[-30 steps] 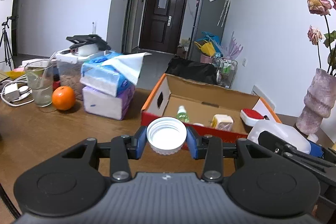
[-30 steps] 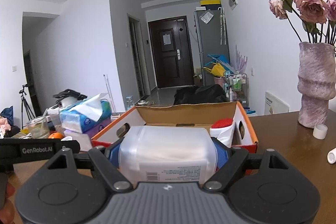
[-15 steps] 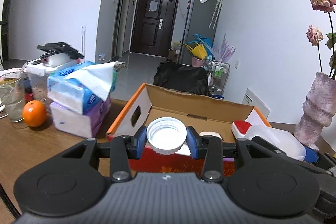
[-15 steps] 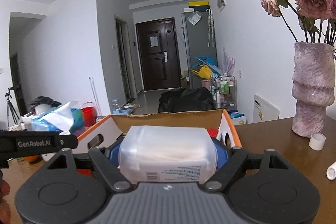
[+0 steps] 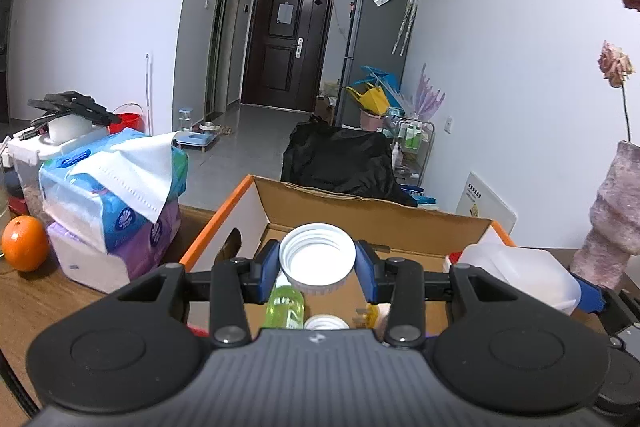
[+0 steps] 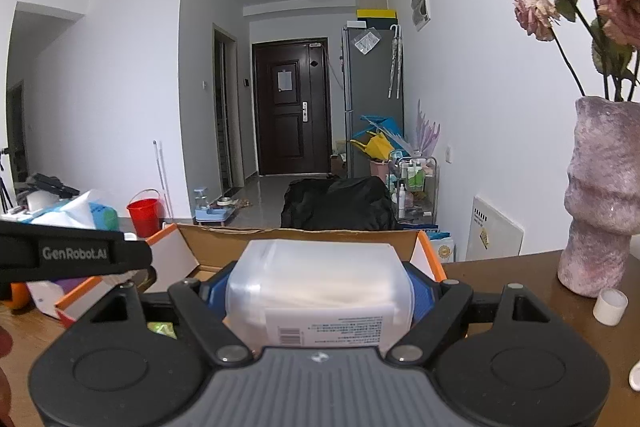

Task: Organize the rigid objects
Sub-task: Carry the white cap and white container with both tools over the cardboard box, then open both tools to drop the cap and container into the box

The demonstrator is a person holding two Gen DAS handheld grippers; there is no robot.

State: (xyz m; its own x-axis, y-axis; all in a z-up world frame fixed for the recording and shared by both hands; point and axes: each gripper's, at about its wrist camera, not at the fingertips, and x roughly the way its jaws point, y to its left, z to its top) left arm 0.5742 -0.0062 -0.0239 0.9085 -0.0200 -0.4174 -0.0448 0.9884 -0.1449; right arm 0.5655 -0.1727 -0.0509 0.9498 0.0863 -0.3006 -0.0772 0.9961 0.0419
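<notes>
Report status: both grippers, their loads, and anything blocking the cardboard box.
Left gripper shut on white cap. Right gripper shut on translucent plastic jug. Both over the cardboard box. Green bottle already inside; nothing blocking.

Two wrist fisheyes, both low over the table, facing the hallway door

Left view looks along its fingers into the cardboard box [image 5: 360,215] at frame centre; right view sits close beside it, further right; both share the box [image 6: 304,239], dark door [image 5: 286,39], fridge and vase [image 6: 600,195].
</notes>
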